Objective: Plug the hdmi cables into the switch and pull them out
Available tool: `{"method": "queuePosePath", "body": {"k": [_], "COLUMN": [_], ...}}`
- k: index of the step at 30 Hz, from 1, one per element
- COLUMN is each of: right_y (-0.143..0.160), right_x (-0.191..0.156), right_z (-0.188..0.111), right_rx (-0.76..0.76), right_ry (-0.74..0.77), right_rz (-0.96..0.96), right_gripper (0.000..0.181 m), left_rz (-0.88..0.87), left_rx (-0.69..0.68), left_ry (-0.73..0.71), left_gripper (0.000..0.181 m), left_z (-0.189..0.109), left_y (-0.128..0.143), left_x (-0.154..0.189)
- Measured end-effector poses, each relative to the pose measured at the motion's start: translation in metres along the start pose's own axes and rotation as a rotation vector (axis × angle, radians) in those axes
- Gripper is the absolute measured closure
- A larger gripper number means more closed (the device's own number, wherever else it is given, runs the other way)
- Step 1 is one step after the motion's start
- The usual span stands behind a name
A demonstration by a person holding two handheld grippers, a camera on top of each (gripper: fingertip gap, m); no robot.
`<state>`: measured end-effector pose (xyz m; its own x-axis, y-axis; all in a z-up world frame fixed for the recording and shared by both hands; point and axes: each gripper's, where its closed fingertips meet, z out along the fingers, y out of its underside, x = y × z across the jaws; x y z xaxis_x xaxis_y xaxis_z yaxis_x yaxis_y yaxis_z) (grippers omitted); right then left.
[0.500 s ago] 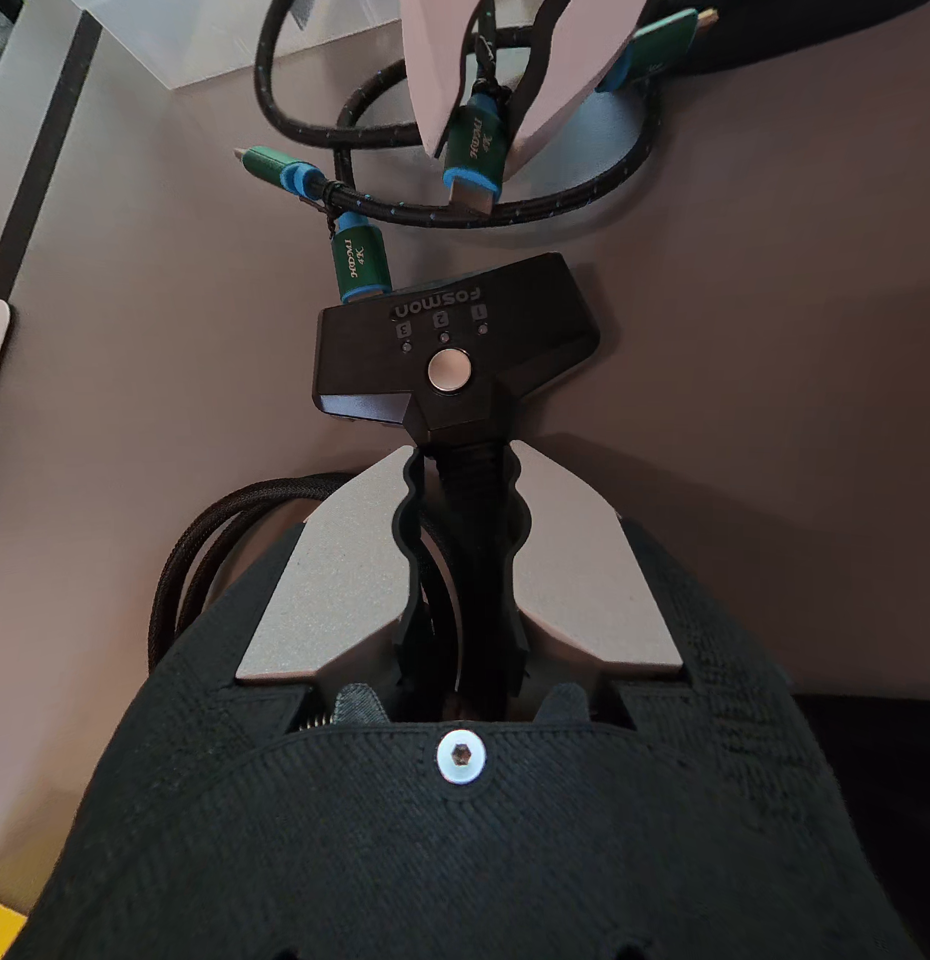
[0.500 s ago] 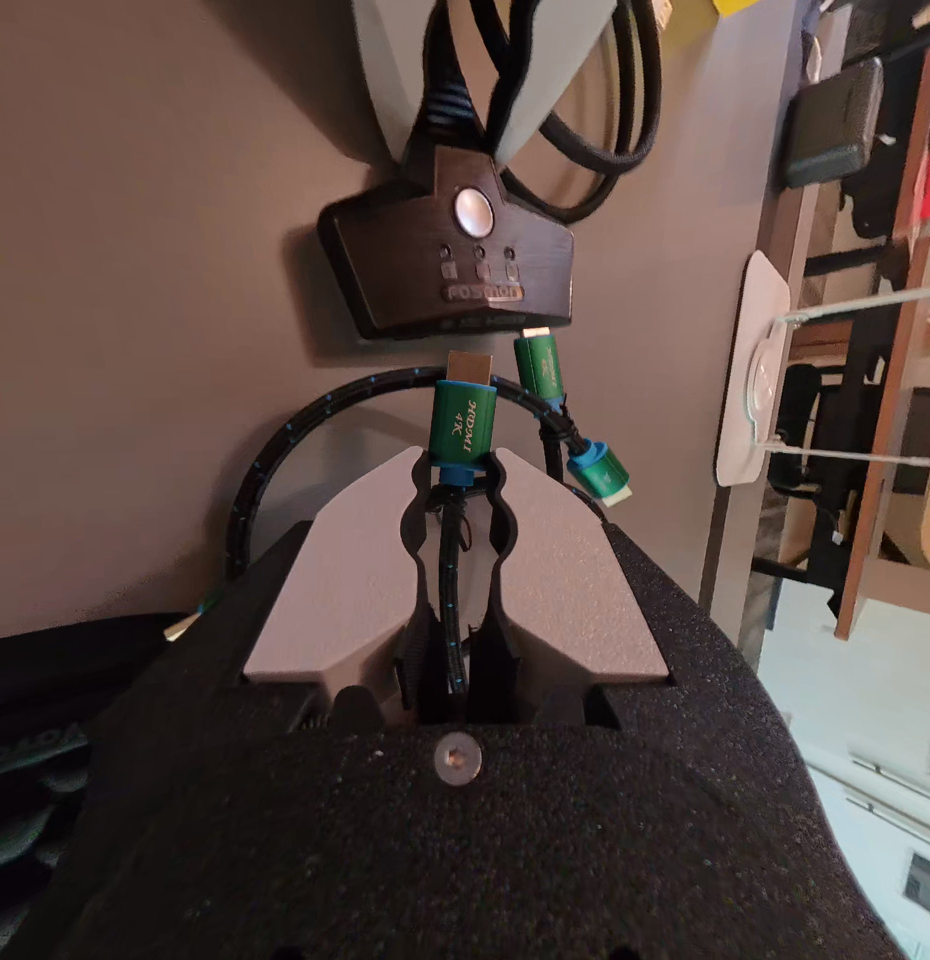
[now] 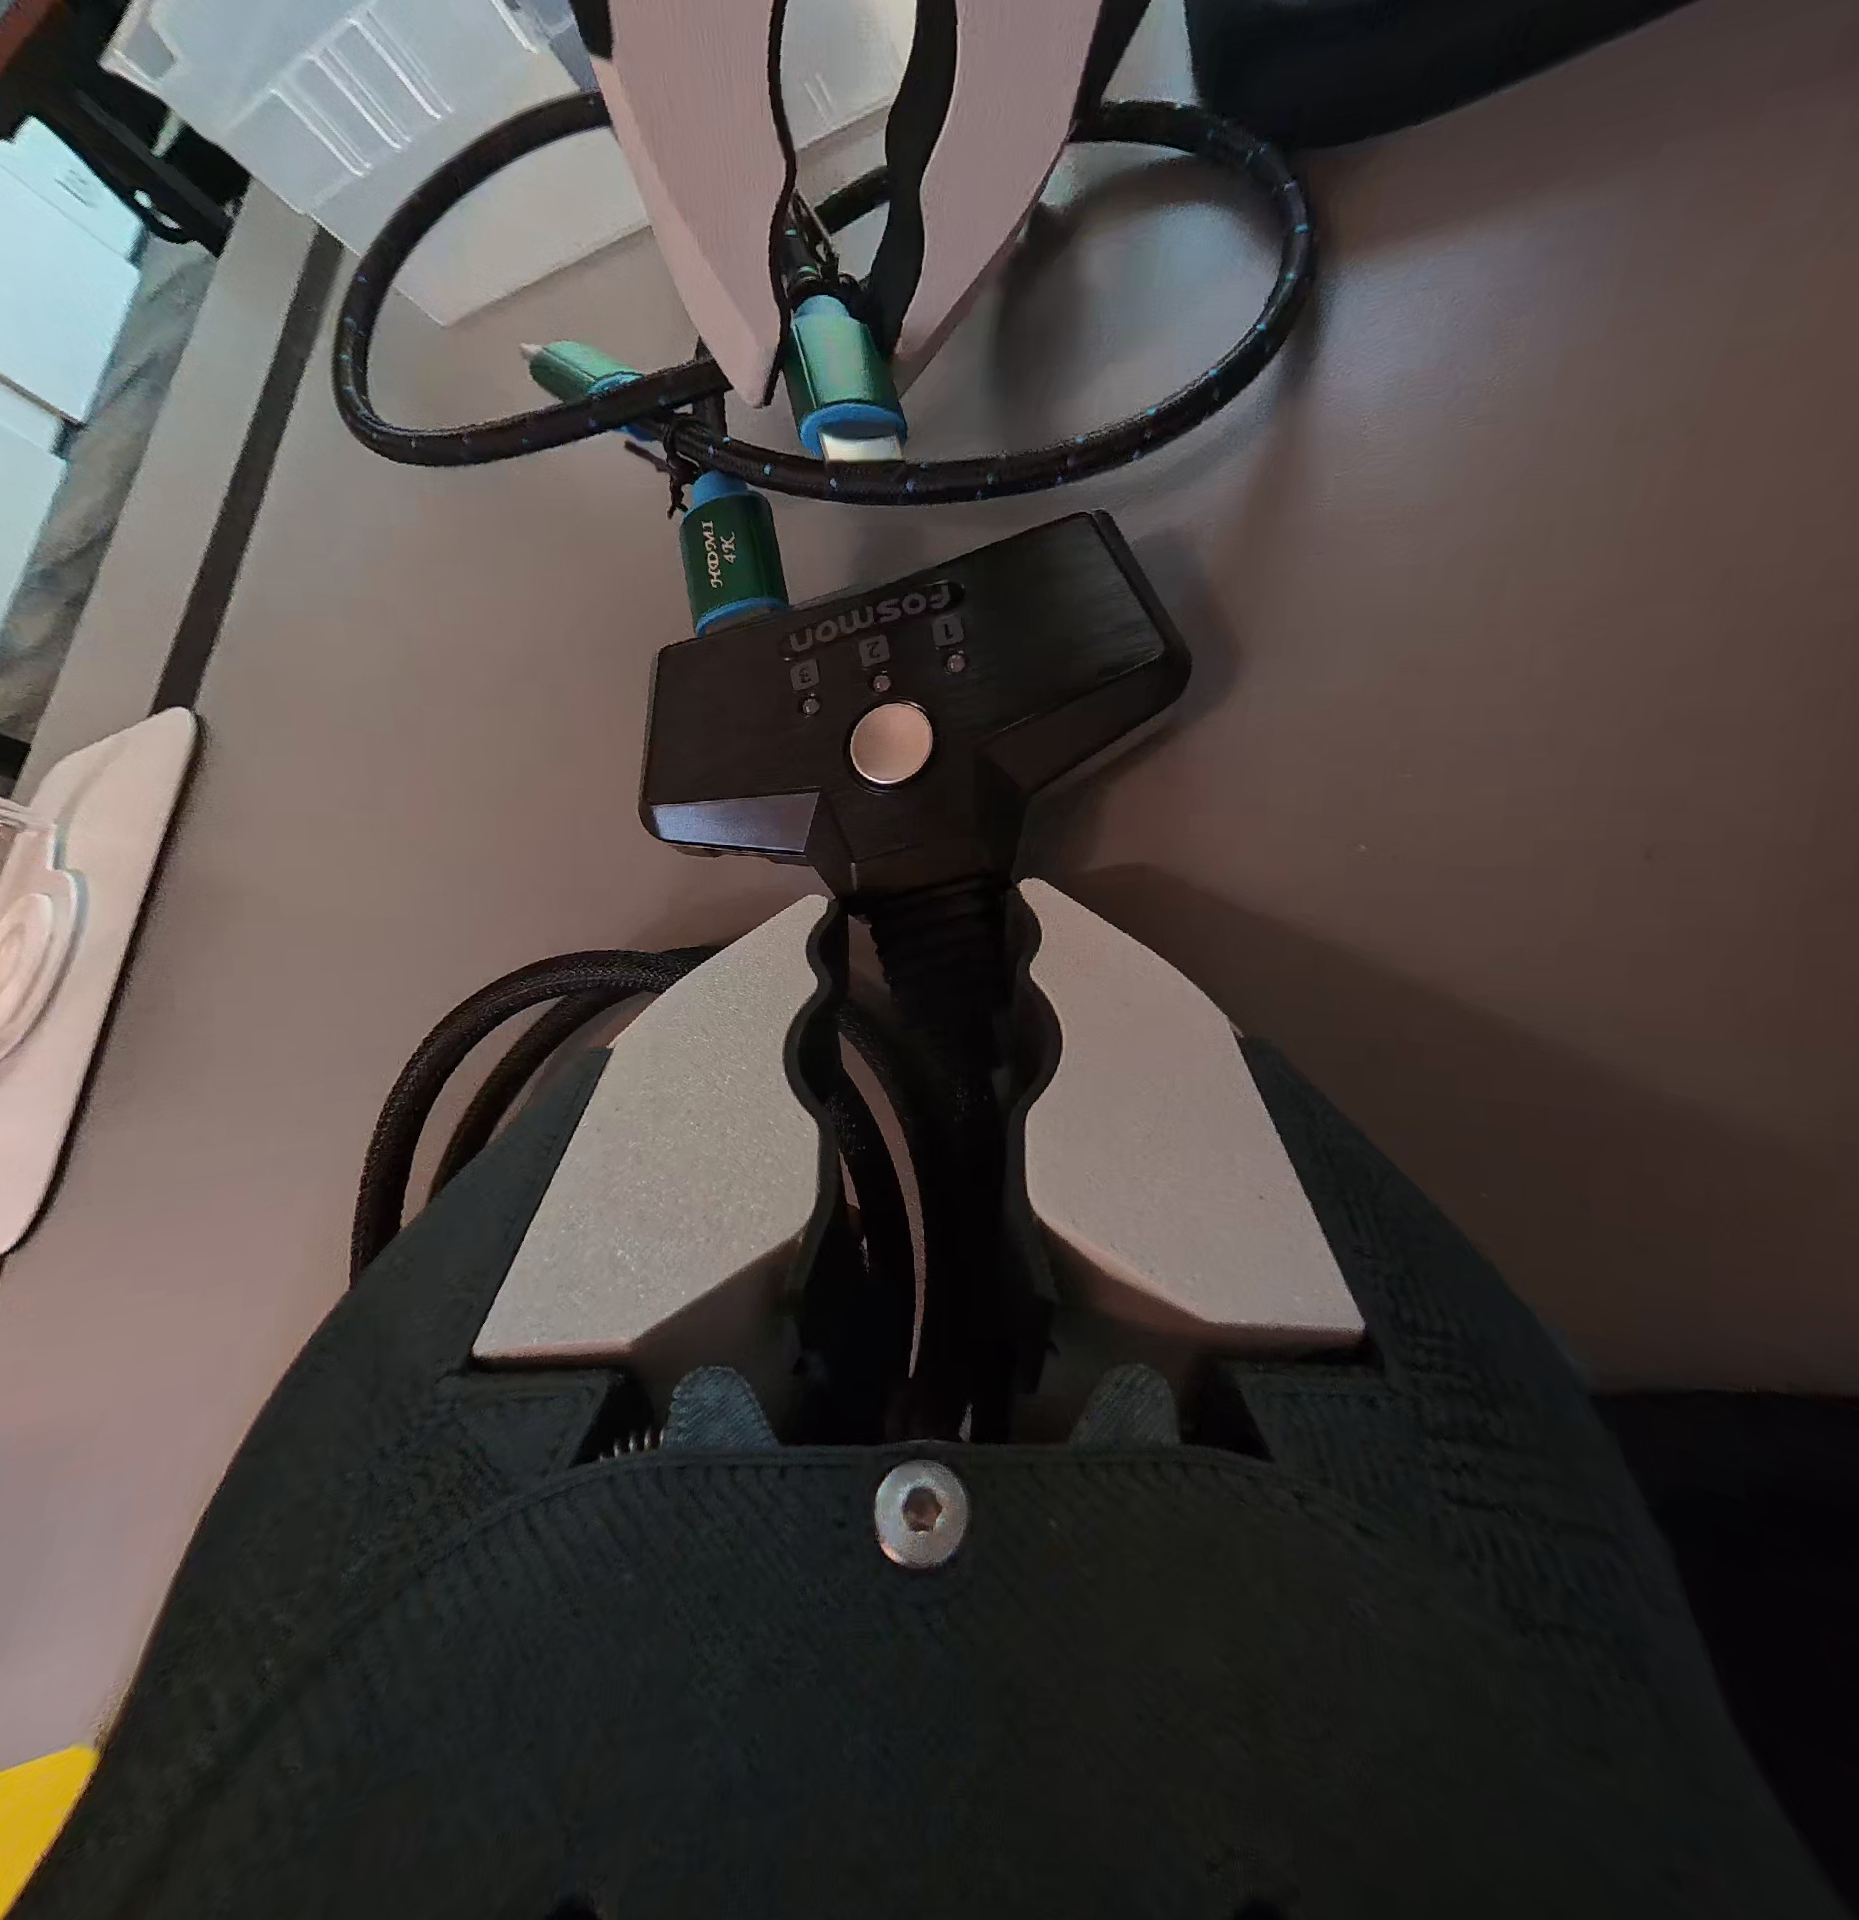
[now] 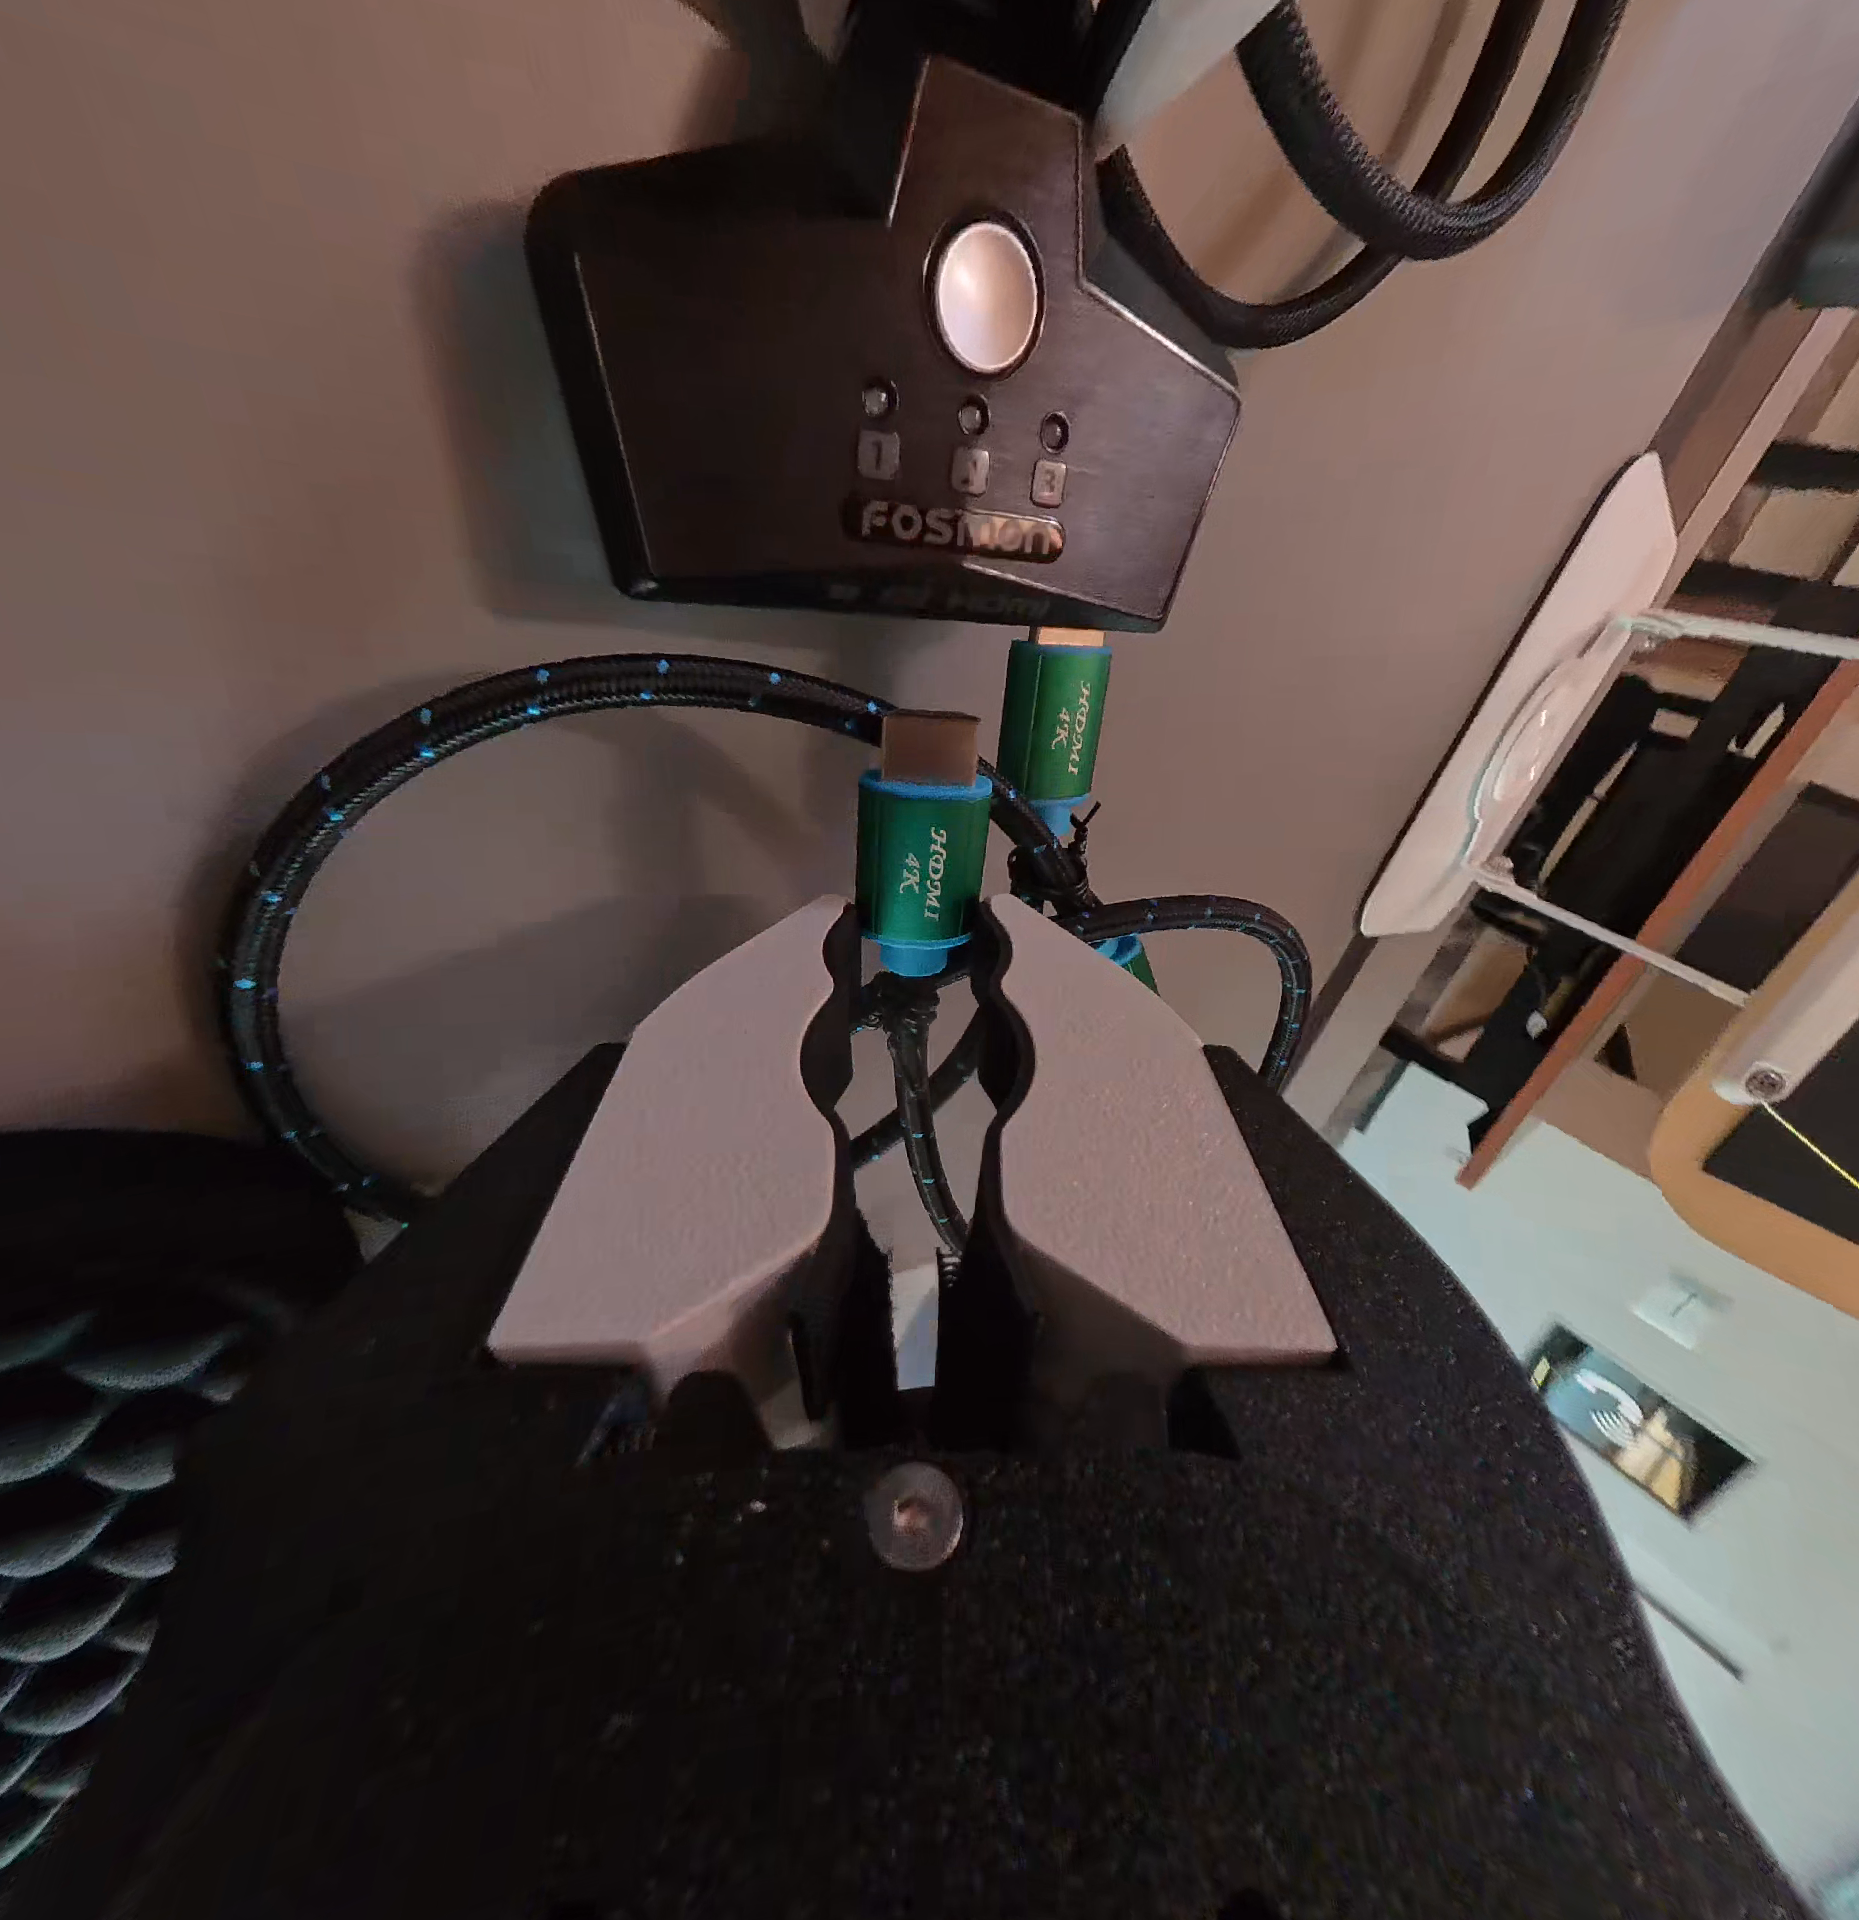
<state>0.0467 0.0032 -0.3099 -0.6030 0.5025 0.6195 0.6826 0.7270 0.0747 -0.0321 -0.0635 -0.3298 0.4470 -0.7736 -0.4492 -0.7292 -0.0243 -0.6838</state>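
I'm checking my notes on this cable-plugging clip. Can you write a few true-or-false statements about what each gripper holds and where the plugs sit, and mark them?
1. The right gripper is shut on a green plug. True.
2. That plug is fully seated in the switch. False: its metal tip is still short of the switch.
3. The left gripper grips the switch's own black cable. True.
4. No cable is in the switch. False: a second green plug sits at a port.
5. The switch has a square red button. False: it is round and silver.
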Motion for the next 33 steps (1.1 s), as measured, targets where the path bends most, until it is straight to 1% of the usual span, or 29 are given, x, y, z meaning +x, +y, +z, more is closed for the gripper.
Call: {"method": "queuePosePath", "body": {"k": [2, 3, 6, 7, 8, 10, 12, 13, 15, 17, 19, 21, 22, 23, 25, 26, 29, 31, 33], "right_y": [0.001, -0.001, -0.017, -0.017, -0.011, 0.006, 0.015, 0.022, 0.04, 0.045, 0.045, 0.045, 0.043, 0.039, 0.023, 0.018, 0.019, 0.021, 0.016], "right_x": [0.004, 0.007, 0.011, 0.011, 0.012, 0.015, 0.019, 0.022, 0.023, 0.013, -0.005, -0.016, -0.016, -0.017, -0.013, -0.01, -0.011, -0.016, -0.018], "right_z": [-0.003, -0.007, -0.025, -0.033, -0.04, -0.06, -0.088, -0.1, -0.113, -0.104, -0.078, -0.05, -0.04, -0.034, -0.029, -0.029, -0.026, -0.021, -0.013], "right_rx": [-0.059, -0.048, 0.156, 0.199, 0.205, 0.159, 0.157, 0.128, -0.039, -0.192, -0.316, -0.38, -0.378, -0.339, -0.235, -0.224, -0.275, -0.278, -0.274], "right_ry": [0.019, 0.037, 0.04, 0.046, 0.073, 0.148, 0.213, 0.244, 0.269, 0.213, 0.11, 0.066, 0.07, 0.06, 0.067, 0.081, 0.056, 0.03, 0.03], "right_rz": [-0.011, -0.004, 0.147, 0.201, 0.238, 0.272, 0.313, 0.325, 0.28, 0.197, 0.165, 0.129, 0.13, 0.168, 0.257, 0.274, 0.225, 0.202, 0.173], "right_gripper": [0.161, 0.161, 0.161, 0.161, 0.161, 0.161, 0.161, 0.161, 0.161, 0.161, 0.161, 0.161, 0.161, 0.161, 0.161, 0.161, 0.161, 0.161, 0.161], "left_rz": [0.022, 0.028, -0.003, -0.026, -0.056, -0.112, -0.159, -0.175, -0.19, -0.168, -0.138, -0.078, -0.041, -0.008, 0.014, 0.018, 0.033, 0.03, 0.027], "left_rx": [0.0, 0.001, 0.003, 0.008, 0.019, 0.059, 0.1, 0.118, 0.146, 0.153, 0.175, 0.134, 0.098, 0.077, 0.105, 0.122, 0.132, 0.142, 0.136], "left_ry": [-0.034, -0.04, -0.025, -0.019, -0.016, -0.022, -0.016, -0.012, -0.008, -0.015, -0.031, -0.067, -0.093, -0.107, -0.093, -0.098, -0.106, -0.107, -0.098], "left_gripper": [0.152, 0.152, 0.152, 0.153, 0.153, 0.153, 0.153, 0.153, 0.153, 0.153, 0.154, 0.154, 0.154, 0.154, 0.154, 0.154, 0.154, 0.154, 0.153], "left_z": [0.0, 0.0, -0.001, -0.002, -0.004, -0.008, -0.01, -0.011, -0.012, -0.011, -0.013, -0.011, -0.01, -0.009, -0.009, -0.008, -0.007, -0.007, -0.004], "left_y": [-0.001, -0.001, -0.001, -0.001, -0.003, -0.009, -0.015, -0.018, -0.023, -0.028, -0.037, -0.035, -0.031, -0.026, -0.027, -0.03, -0.032, -0.033, -0.033], "left_x": [-0.003, -0.004, -0.005, -0.006, -0.008, -0.013, -0.016, -0.017, -0.017, -0.015, -0.013, -0.01, -0.01, -0.009, -0.002, -0.001, -0.002, -0.002, 0.0]}}
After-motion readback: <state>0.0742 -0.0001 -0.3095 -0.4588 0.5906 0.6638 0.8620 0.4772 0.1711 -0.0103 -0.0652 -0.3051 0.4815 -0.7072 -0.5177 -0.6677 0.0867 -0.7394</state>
